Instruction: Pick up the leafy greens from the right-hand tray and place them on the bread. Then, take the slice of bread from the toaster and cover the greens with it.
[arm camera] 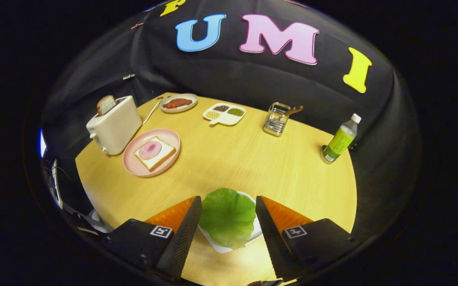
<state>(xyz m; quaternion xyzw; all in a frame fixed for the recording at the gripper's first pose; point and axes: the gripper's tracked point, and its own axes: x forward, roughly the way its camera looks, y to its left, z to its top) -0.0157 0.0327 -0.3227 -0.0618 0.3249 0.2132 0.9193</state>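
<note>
Tongs [228, 206] were wide apart, one finger on each side of the leafy greens [228, 217]. Those greens lay on a white tray [223, 246], far from the bread [154, 152].

The one camera rode on the gripper [228, 206], close above the near edge of the table [253, 159], facing forward and downward toward the far wall [253, 83].
</note>
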